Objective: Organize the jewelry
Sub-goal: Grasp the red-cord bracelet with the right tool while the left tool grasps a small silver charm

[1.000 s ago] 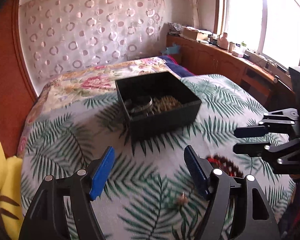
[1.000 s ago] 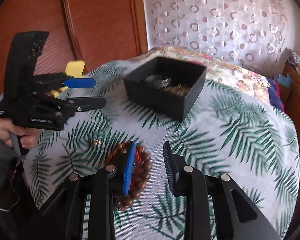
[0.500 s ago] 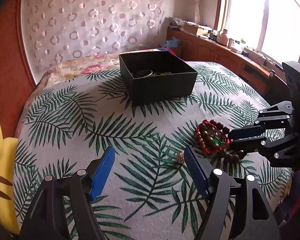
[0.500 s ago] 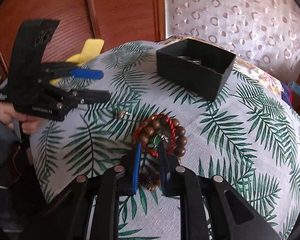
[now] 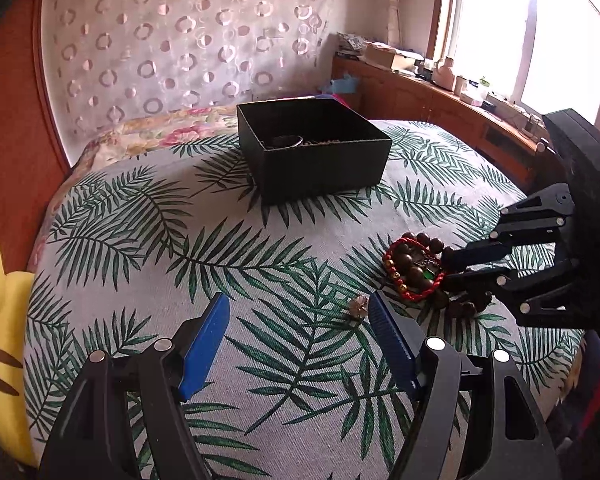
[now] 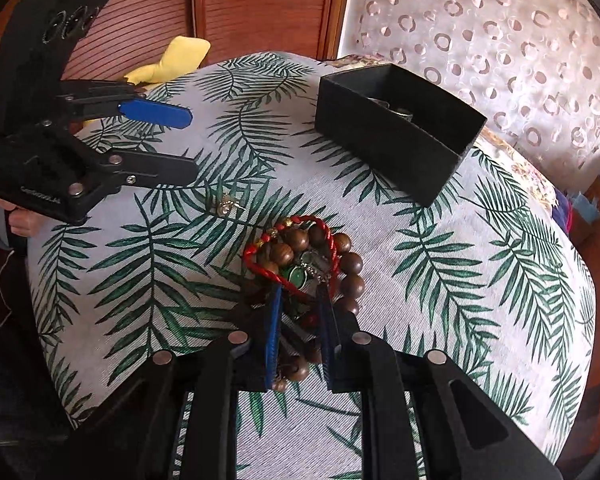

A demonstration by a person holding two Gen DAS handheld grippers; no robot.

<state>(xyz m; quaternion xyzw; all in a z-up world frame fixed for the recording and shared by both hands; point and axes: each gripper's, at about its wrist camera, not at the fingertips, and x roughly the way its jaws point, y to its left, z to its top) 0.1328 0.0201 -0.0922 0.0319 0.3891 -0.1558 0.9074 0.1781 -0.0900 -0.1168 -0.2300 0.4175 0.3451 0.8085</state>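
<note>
Your right gripper has its fingers narrowed around the pile of bracelets on the leaf-print tabletop, pinching the near beads and red cord. Your left gripper hovers with fingers wide apart and empty, a small earring just beside its right finger. The black box sits well beyond, some jewelry inside.

A leaf-print cloth covers the table. Behind hangs a curtain with ring patterns, beside red-brown wood panels. Bright windows light a cluttered wooden sideboard.
</note>
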